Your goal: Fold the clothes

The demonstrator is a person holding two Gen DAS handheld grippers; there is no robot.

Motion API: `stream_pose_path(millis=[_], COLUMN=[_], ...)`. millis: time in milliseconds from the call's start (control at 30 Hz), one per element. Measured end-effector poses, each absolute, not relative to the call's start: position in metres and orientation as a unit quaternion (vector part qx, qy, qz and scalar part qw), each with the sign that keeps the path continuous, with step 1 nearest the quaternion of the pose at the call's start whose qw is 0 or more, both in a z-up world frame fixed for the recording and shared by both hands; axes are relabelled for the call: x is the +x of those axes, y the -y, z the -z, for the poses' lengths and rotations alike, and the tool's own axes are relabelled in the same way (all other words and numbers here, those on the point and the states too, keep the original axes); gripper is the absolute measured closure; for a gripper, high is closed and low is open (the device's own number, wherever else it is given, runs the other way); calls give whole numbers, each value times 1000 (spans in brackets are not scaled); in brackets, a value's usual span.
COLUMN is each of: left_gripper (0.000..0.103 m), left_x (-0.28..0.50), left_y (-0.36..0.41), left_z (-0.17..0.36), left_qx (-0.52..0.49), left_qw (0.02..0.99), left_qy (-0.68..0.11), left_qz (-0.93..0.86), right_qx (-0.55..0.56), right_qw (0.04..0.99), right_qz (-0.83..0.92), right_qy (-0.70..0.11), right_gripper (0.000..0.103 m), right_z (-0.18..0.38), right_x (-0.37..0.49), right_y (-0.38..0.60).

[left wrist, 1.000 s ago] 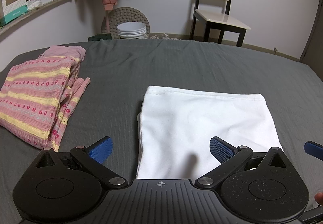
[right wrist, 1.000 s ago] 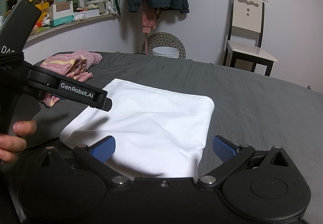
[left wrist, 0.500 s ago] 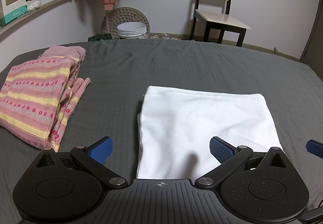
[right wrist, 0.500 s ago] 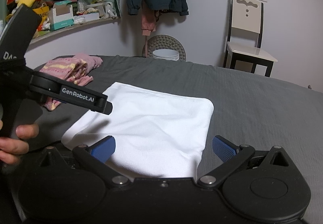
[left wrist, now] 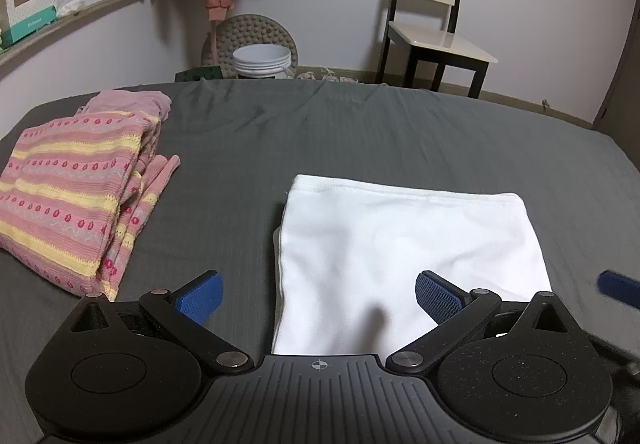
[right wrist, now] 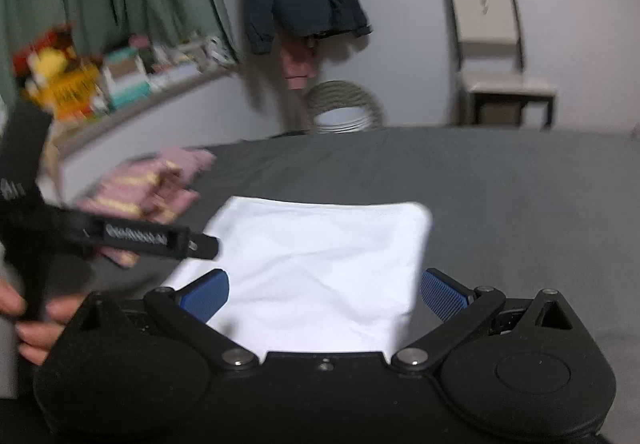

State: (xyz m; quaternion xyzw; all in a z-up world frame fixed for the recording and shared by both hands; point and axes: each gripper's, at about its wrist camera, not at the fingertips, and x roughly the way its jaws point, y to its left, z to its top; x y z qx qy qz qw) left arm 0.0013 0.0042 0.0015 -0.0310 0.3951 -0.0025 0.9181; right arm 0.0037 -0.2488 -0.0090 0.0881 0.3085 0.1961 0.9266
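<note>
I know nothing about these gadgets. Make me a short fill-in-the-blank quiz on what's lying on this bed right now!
1. The folded garment nearest both tools is plain ____.
2. The striped pink and yellow garment lies to the ____ of it in the left wrist view.
3. Both the left tool and the right tool have their blue pads spread ____, gripping nothing.
4. Against the far wall stands an empty ____.

Missing words: white; left; open; chair
</note>
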Motion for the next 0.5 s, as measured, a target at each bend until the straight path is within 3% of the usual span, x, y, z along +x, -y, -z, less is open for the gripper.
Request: stream_pose_path(millis=[500], left_gripper=[0], left_x=[8], left_y=[-5], left_z=[1], left_qx=[-28], left_qw=[915], left_qy=[-403], left_qz=[-3], right_qx=[124], right_qw=[907], right_qz=[-174], right_qy=[-363], right_gripper=[0], right_z=[22], right_x=[32], right_y=[266])
